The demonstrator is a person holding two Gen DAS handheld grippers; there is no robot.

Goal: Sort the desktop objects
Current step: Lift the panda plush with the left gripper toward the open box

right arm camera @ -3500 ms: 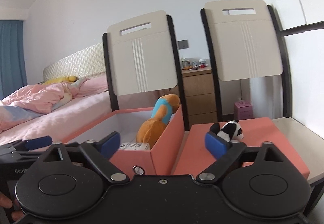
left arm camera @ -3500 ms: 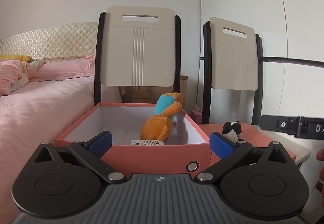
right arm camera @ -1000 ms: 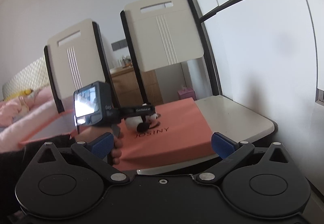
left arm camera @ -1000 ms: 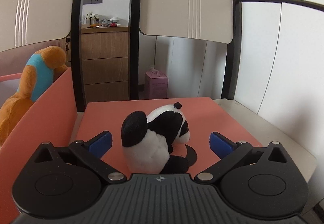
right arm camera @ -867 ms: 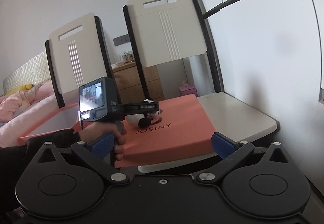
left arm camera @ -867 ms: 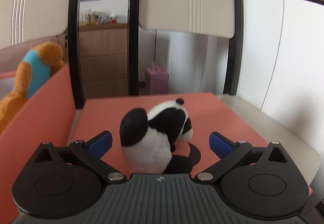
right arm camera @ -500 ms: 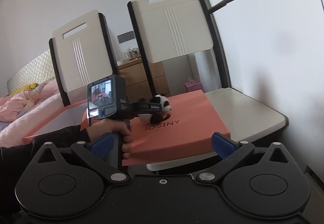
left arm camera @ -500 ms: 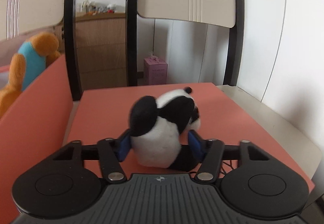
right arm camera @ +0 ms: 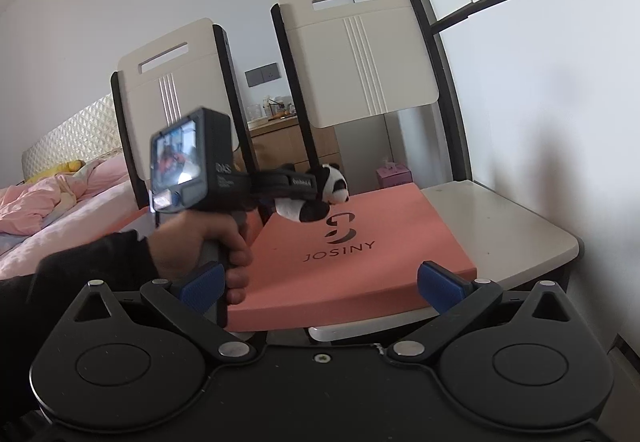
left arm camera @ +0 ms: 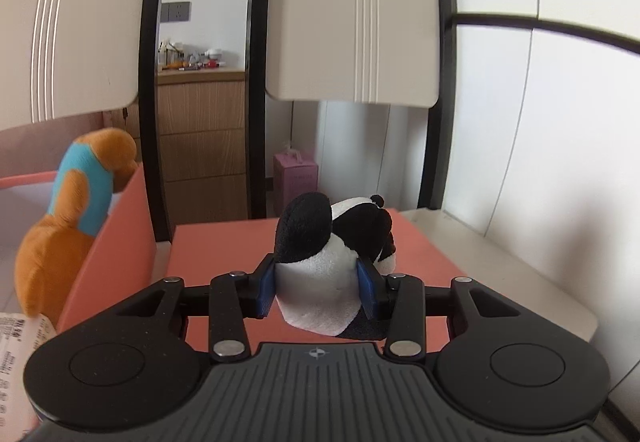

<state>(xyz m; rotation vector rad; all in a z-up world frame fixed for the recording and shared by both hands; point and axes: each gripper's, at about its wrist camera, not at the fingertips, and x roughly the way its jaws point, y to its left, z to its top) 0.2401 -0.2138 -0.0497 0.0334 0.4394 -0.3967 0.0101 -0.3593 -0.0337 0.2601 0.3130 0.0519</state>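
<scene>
My left gripper (left arm camera: 317, 290) has just closed its fingers on the small black-and-white plush panda (left arm camera: 334, 254), lifting it; the open salmon-pink cardboard box (left arm camera: 120, 226) waits at nine o'clock. Right gripper (right arm camera: 320, 284) fingers apart.

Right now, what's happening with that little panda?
A person is tidying toys with a gripper in each hand. The left gripper has pinched the panda between its blue fingers and holds it just above the pink lid. The right gripper is open and empty. An orange toy sits in the box.
</scene>
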